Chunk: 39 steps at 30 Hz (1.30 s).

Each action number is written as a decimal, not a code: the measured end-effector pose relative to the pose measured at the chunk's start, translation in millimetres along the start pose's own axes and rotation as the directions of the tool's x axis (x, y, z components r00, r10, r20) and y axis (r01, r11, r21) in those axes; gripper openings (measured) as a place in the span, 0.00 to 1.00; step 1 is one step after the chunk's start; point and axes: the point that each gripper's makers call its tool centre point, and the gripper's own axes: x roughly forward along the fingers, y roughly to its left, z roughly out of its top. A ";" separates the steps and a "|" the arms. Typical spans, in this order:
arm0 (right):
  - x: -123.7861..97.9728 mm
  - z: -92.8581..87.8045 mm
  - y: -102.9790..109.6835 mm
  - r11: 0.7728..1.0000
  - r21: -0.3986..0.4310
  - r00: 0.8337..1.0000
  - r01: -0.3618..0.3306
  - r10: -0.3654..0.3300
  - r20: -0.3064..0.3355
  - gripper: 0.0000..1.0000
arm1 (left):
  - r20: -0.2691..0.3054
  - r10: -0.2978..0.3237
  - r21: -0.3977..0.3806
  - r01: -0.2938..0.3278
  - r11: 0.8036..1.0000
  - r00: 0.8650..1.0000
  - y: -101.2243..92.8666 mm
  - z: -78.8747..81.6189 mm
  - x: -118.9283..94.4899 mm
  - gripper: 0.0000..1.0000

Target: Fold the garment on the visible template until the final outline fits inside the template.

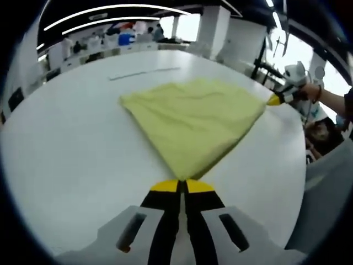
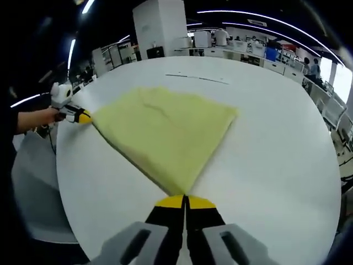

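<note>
Both tongs, left point(image 1: 182, 184) and right point(image 2: 185, 200), pinched closed on corners of the yellow cloth point(image 1: 193, 121), spread flat on the tabletop point(image 1: 66, 149) ahead. Probably thin, light, limp; best gripped by corners.

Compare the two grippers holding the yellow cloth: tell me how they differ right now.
The left gripper pinches the near corner of the yellow cloth in the left gripper view; the right gripper pinches the far right corner there, with a hand showing behind it. In the right gripper view the roles swap: right gripper near, left gripper at the cloth's left corner. Both have yellow-tipped fingers, shut on the cloth, over the white table.
</note>
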 end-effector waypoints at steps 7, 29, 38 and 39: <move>-3.5 -4.3 5.5 1.000 -0.004 1.000 -0.003 0.003 -0.006 0.00 | -0.009 0.000 0.001 0.000 1.000 1.000 -2.8 -4.9 -5.7 0.00; -10.2 -17.4 20.8 1.000 0.021 1.000 -0.018 0.018 -0.012 0.00 | -0.019 0.003 -0.016 -0.004 1.000 1.000 -13.6 -21.5 -22.0 0.00; -8.8 -13.8 23.4 0.997 0.079 1.000 -0.014 0.012 0.022 0.00 | -0.027 0.018 -0.080 -0.020 0.997 0.999 -12.4 -23.5 -23.6 0.01; -8.8 -13.6 22.8 0.996 0.091 1.000 -0.009 0.007 0.025 0.00 | -0.025 0.014 -0.113 -0.017 0.993 1.000 -12.7 -24.1 -24.0 0.02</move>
